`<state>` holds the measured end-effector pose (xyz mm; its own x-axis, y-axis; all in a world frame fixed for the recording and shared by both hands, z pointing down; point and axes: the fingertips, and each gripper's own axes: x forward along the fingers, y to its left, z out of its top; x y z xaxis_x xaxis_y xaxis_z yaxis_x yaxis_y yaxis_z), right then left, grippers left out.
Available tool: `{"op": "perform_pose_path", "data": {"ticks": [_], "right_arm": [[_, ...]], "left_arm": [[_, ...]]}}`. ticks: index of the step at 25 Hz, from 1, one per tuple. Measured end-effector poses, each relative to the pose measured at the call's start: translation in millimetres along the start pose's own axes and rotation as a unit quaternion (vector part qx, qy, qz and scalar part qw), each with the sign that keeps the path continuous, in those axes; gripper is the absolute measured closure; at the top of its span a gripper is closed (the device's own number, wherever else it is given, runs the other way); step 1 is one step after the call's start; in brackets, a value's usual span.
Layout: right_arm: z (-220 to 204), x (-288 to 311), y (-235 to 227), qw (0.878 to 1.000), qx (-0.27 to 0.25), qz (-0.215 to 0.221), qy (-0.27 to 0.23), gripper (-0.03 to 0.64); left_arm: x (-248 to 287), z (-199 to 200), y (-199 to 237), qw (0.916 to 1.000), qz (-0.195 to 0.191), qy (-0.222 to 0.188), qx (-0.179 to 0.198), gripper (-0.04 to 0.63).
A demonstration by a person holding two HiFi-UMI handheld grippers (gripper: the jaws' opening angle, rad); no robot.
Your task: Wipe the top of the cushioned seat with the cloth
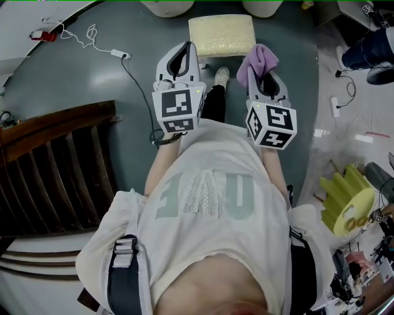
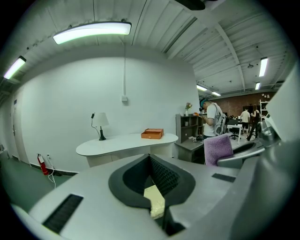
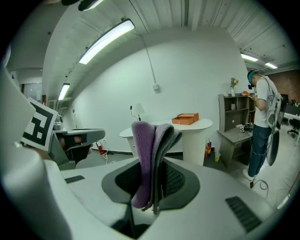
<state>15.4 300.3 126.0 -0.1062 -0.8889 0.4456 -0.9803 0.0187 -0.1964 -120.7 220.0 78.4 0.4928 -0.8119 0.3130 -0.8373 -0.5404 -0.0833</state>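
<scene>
**Grippers.** The right gripper (image 1: 263, 72) is clamped on the cloth (image 1: 258, 60), a folded purple piece standing out of the jaws in several layers. The right gripper view confirms the pinch sits near the lower end of the fold. The left gripper (image 1: 183, 54) has its jaws pressed together on nothing. The pale sliver low between them in its own view appears to be the seat beyond, not a held item. Both are held up in front of the person's body, above the floor.

**Task item.** The cushioned seat (image 1: 221, 35) is a cream rectangular block on the grey floor (image 1: 92, 80), just ahead of the person's shoe (image 1: 221, 76). Its top is bare. The cloth is clear of it, so wiping appears not yet begun.

**Recommended handling.**
- Lower the right gripper and tilt it so the free cloth, not the jaw tips, lies flat on the top.
- Start at one short edge and work across in overlapping strokes.
- Use light pressure, since the padding will likely give.
- The block looks light and may slide, so bracing a side with the left gripper seems prudent.

**Clearances.**
- Two pale rounded bases (image 1: 166, 6) stand just behind the far edge, which limits overrun there.
- Left of the seat the floor is open apart from a cable (image 1: 132, 80).
- The wooden chair (image 1: 55, 160) is well apart from the seat.
- The right side also appears passable.
</scene>
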Motion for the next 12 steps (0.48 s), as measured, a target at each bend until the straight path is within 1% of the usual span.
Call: {"op": "perform_pose_path", "data": {"ticks": [2,6,9,12], "right_arm": [[21.5,28.1,-6.3,1.000,-0.004,-0.006,0.002,0.526],[72.3,81.5,-18.7,1.000,-0.018,-0.016,-0.003,0.526],[105.6,120.7,-25.2,0.999,-0.033,-0.019,-0.008,0.526],[126.8,149.7,-37.2,0.999,-0.045,-0.030,-0.008,0.527]], "left_arm": [[30.7,12.9,12.7,1.0000,-0.006,-0.002,-0.001,0.603],[90.8,48.5,32.6,0.9995,-0.016,-0.024,0.016,0.603],[132.6,68.8,45.2,0.9990,-0.028,-0.034,0.010,0.603],[166.5,81.3,55.5,0.9987,-0.036,-0.035,0.006,0.603]]}}
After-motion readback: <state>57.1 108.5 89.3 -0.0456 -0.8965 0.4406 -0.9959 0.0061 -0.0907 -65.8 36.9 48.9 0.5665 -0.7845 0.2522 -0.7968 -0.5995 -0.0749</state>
